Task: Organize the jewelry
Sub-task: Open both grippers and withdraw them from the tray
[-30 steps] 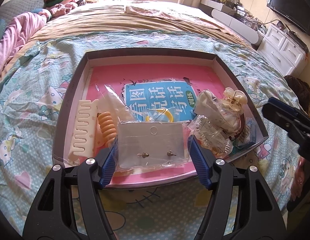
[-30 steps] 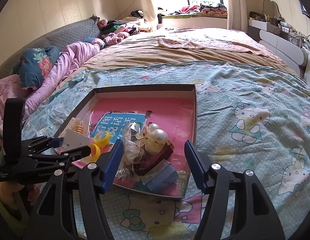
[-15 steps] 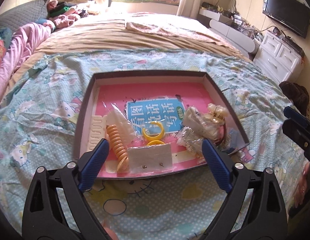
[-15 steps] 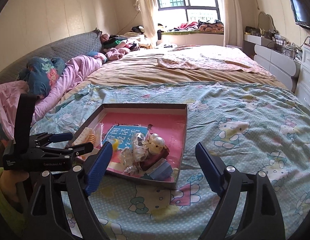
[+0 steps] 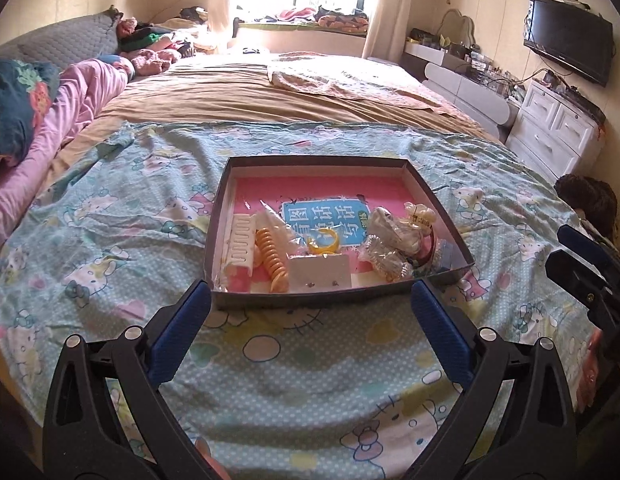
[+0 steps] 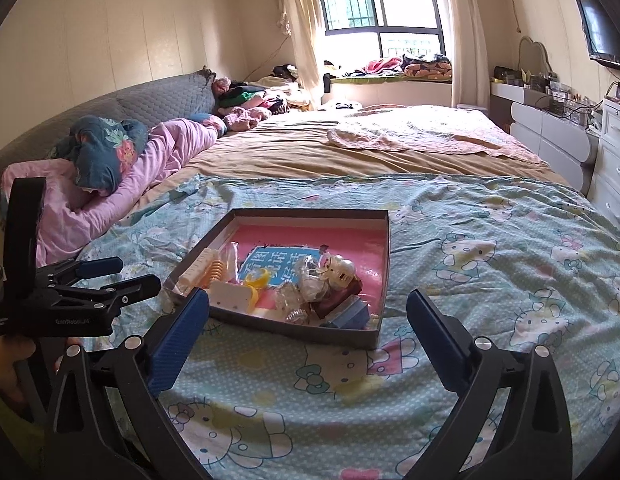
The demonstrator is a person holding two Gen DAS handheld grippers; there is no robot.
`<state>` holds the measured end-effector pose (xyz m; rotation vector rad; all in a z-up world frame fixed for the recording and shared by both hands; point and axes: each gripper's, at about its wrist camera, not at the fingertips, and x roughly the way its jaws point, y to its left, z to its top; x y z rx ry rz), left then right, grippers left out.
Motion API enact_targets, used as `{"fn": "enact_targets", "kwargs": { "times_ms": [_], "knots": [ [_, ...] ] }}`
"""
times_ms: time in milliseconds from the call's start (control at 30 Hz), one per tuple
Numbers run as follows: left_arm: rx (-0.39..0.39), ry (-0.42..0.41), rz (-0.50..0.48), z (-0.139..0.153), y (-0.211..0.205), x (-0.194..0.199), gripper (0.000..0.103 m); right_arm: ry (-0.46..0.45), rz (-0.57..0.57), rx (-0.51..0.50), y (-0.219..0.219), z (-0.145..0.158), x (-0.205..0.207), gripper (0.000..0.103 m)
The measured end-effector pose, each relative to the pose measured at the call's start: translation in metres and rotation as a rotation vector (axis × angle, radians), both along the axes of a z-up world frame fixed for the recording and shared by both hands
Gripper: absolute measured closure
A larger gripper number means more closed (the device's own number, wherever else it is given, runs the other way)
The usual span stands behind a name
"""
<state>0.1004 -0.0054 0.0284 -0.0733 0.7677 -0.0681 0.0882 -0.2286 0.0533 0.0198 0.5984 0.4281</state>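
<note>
A shallow dark box [image 5: 317, 161] with a pink floor lies on the bedspread; it also shows in the right wrist view [image 6: 383, 256]. Inside lie a cream comb clip [image 5: 241, 245], an orange spiral hair tie [image 5: 273, 260], a white earring card [image 5: 320, 273], a yellow ring [image 5: 325, 243] and a pile of bagged pearl and clear clips [image 5: 397, 240]. My left gripper [image 5: 310, 320] is open and empty, just short of the box's near edge. My right gripper [image 6: 308, 328] is open and empty, near the box's near side. The left gripper also shows in the right wrist view [image 6: 98, 276].
The box sits on a cartoon-cat print bedspread [image 5: 110, 216]. A pink quilt [image 6: 110, 184] lies along the left of the bed. White drawers [image 5: 553, 132] and a wall TV [image 5: 565, 36] stand to the right.
Both grippers have pulled back from the box and opened wider. The earring card, between the left fingers one second ago, now lies in the box.
</note>
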Motion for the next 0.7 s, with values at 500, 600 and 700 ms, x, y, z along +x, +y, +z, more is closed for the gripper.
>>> {"fn": "enact_targets", "kwargs": {
  "times_ms": [500, 600, 700],
  "knots": [
    [-0.024, -0.013, 0.019, -0.022, 0.010, -0.050, 0.009, 0.109, 0.024, -0.046, 0.024, -0.042, -0.033, 0.005],
    [-0.032, -0.023, 0.021, -0.020, 0.010, -0.052, 0.009, 0.116, 0.028, -0.052, 0.025, -0.044, -0.037, 0.004],
    [-0.028, -0.031, 0.033, -0.017, 0.012, -0.053, 0.009, 0.120, 0.024, -0.050, 0.023, -0.044, -0.036, 0.004]
  ]
}}
